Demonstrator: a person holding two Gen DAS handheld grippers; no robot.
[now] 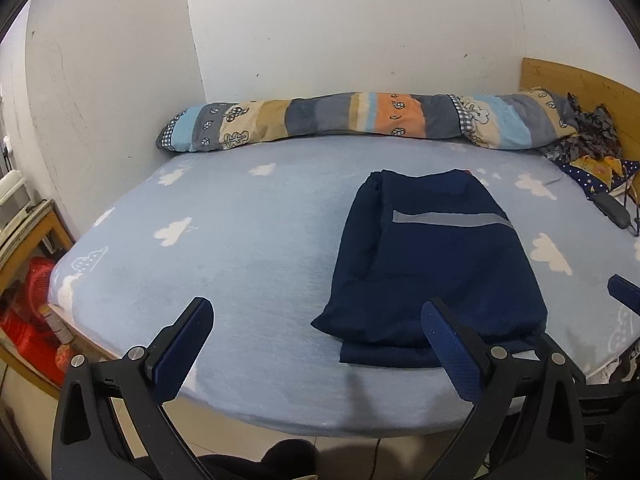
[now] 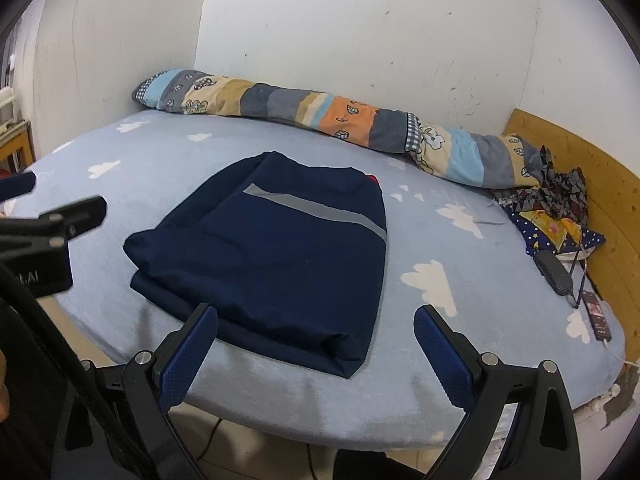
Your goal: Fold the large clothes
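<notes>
A dark navy garment (image 1: 432, 264) with a grey reflective stripe lies folded into a compact rectangle on the light blue bed sheet (image 1: 224, 248). The same garment (image 2: 272, 256) fills the middle of the right wrist view. My left gripper (image 1: 320, 328) is open, above the bed's near edge, to the left of the garment's near end, holding nothing. My right gripper (image 2: 316, 336) is open too, hovering just over the garment's near edge with nothing between its fingers. The left gripper's body (image 2: 48, 232) shows at the left of the right wrist view.
A long patchwork bolster pillow (image 1: 360, 120) lies along the wall at the back. Crumpled clothes (image 2: 552, 208), a dark case (image 2: 554, 272) and a small device lie near the wooden headboard (image 2: 592, 184) on the right. A red object (image 1: 28, 320) stands on the floor at the left.
</notes>
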